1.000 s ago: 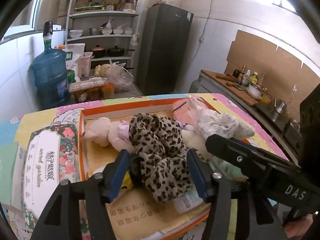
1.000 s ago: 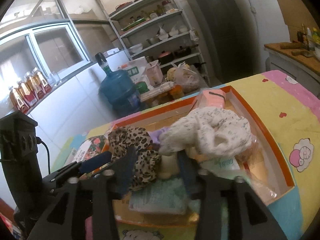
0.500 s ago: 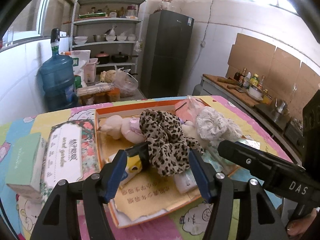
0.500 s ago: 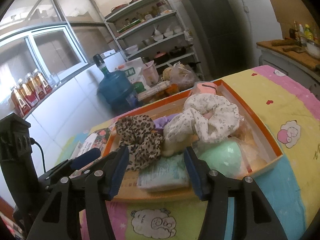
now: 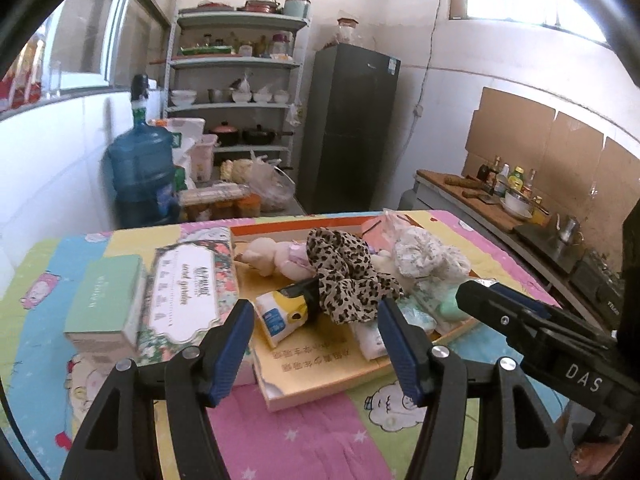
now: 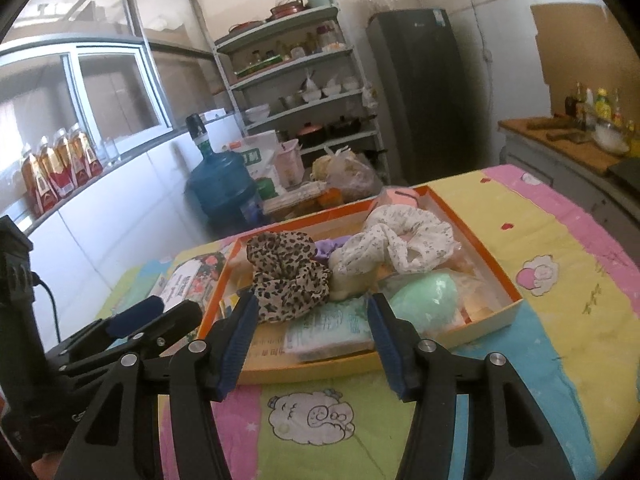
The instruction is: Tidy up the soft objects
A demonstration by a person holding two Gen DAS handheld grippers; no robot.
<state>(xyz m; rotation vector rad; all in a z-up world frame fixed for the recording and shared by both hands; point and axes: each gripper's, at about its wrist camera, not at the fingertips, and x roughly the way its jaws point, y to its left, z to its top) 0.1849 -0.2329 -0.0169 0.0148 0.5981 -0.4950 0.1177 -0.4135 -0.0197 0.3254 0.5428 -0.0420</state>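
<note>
The left hand-held gripper [image 5: 316, 350] hangs above the near edge of the desk [image 5: 304, 436] with its jaws well apart and nothing between them; its blue pads [image 5: 230, 350] touch no object. The right hand-held gripper [image 6: 310, 344] stands the same way, jaws parted and empty, just short of the orange-rimmed box [image 6: 492, 276]. In the left wrist view the right hand-held gripper's black fingers reach in from the lower right, beside the box's near corner, apart from everything in it.

The soft things all lie inside the shallow box. A leopard-print scrunchie [image 5: 348, 276] is heaped near the middle, resting partly on a yellow and white packet [image 5: 280, 316]. Behind it to the left lies a pale plush doll [image 5: 272, 258] on its side. To the right sits a white speckled scrunchie [image 6: 404, 240], with a bit of purple cloth [image 6: 326, 248] showing between the two scrunchies. In front of the white one lie a mint-green soft ball in clear wrap [image 6: 426, 296] and a flat pale green tissue pack [image 6: 330, 328] at the box's near edge. A pink pouch [image 6: 396, 196] stands at the far end.

Left of the box, on the cartoon-patterned cloth, a floral tissue box [image 5: 186, 292] lies touching the box's side, and a green carton [image 5: 106, 300] lies just beside that
</note>
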